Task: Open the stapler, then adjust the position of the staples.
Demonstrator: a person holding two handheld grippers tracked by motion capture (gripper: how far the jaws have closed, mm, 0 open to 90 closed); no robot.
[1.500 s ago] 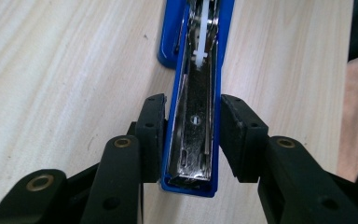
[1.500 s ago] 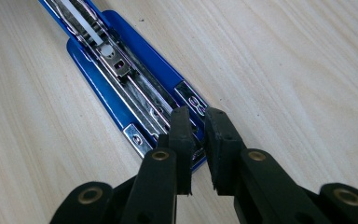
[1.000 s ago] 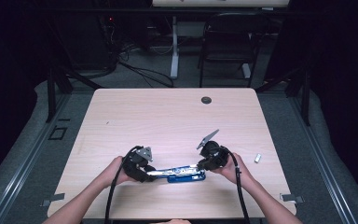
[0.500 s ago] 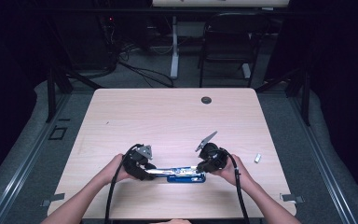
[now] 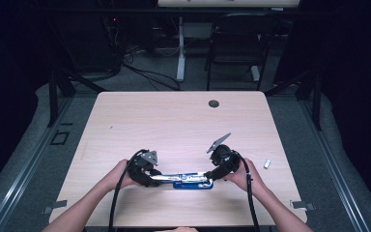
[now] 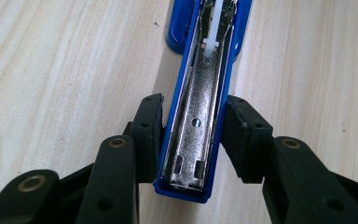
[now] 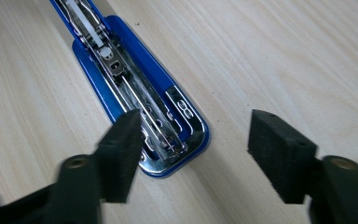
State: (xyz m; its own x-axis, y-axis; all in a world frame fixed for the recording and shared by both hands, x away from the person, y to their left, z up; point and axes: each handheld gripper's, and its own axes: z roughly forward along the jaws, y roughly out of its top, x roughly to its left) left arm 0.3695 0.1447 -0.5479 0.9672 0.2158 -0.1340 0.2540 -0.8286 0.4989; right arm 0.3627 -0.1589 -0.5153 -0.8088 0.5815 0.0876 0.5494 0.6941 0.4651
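The stapler (image 5: 186,180) is bright blue with a shiny silver metal channel and a white strip inside; the table (image 5: 174,125) is pale wood with fine grain; both grippers' pads (image 6: 244,135) are black.

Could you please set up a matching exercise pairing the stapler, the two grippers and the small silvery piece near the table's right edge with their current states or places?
Things:
1. left gripper
2. right gripper
3. blue stapler
4. small silvery piece

States or places:
A. lies apart by the table's right edge
B. jaws have just been opening, pads wide apart over the stapler's base end
C. lies flipped open flat between both grippers
D. pads clamp the sides of the stapler's opened arm

Pairs: 1-D, 2-B, 3-C, 4-A
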